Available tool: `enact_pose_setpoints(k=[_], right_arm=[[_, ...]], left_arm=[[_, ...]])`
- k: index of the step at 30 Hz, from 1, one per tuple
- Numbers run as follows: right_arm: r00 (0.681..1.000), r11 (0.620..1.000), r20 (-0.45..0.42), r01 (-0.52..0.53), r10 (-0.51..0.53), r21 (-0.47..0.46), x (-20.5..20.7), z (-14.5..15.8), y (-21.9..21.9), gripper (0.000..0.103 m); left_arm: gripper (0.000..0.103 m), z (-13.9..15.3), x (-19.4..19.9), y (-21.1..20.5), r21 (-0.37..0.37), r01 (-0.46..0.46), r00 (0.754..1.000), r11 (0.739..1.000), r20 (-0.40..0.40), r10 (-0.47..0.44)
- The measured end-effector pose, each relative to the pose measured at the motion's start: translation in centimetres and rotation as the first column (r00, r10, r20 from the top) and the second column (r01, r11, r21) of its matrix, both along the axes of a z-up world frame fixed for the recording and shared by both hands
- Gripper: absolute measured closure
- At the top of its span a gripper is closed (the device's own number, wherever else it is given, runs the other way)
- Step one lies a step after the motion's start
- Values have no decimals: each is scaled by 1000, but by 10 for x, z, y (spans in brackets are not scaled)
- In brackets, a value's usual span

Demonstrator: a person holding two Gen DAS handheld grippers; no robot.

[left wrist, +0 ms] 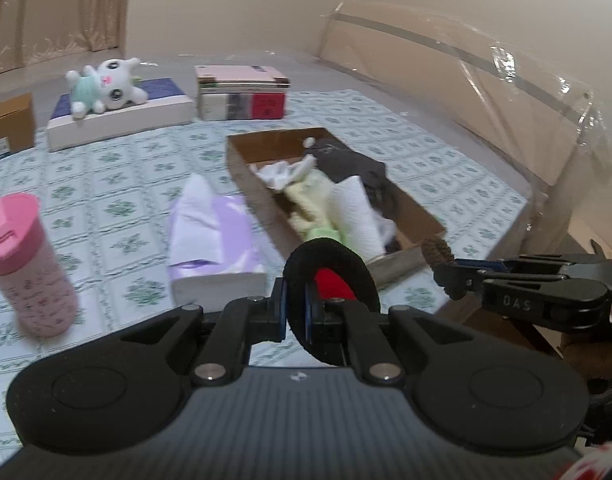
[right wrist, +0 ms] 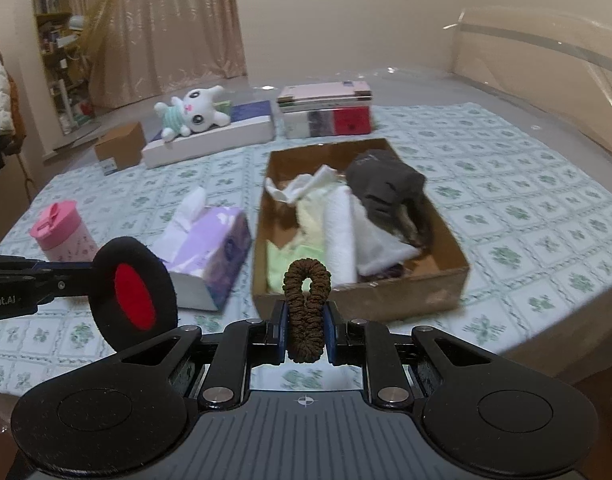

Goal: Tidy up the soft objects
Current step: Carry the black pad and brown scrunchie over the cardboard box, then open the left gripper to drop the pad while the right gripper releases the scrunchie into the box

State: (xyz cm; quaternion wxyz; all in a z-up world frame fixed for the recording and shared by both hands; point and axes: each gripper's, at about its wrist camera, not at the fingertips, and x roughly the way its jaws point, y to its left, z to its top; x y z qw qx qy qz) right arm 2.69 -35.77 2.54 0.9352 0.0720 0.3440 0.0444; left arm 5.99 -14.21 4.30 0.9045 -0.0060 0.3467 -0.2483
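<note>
My left gripper (left wrist: 296,306) is shut on a black round pad with a red centre (left wrist: 331,280), held above the table's near edge; it also shows in the right wrist view (right wrist: 134,296). My right gripper (right wrist: 306,320) is shut on a brown hair scrunchie (right wrist: 307,304), which also shows at the right of the left wrist view (left wrist: 437,250). Ahead of both lies a shallow cardboard box (right wrist: 445,284) holding white cloths (right wrist: 341,236), a pale green cloth (right wrist: 282,256) and a dark grey garment (right wrist: 385,184).
A purple tissue box (right wrist: 222,248) lies left of the cardboard box. A pink lidded cup (right wrist: 64,232) stands further left. At the back sit a white plush toy (right wrist: 194,114) on a flat white box (right wrist: 210,140), stacked boxes (right wrist: 325,114) and a small brown carton (right wrist: 120,148).
</note>
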Motion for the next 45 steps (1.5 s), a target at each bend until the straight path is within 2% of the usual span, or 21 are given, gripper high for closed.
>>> enact_pose_setpoints(k=[13,19,25,33,40,45], right_arm=[[997,995,4,74,-74,-62,-22,10,-24,84],[997,993,18,77,-76,-89,-20,17,-31,84],[997,993,29,68,-65,-99,-8,19,-43,84],[999,996,35,28,-25,-81,40,14,-70,84],[998,996,48,-33,37,-84,101,15,-87,84],[996,993,30,-79,81,-89,151,4,-96,84]], left_arm=[[96,4,-3,-30,-50,68,998,996,17,-68],[96,9,3,-42,-70,78,997,994,27,-77],[96,12,16,-59,-56,80,996,995,41,-78],[96,12,61,-80,-30,41,998,999,45,-40],[96,7,124,-89,-35,-24,999,999,44,25],[96,-1,172,-97,-14,-49,998,999,46,49]])
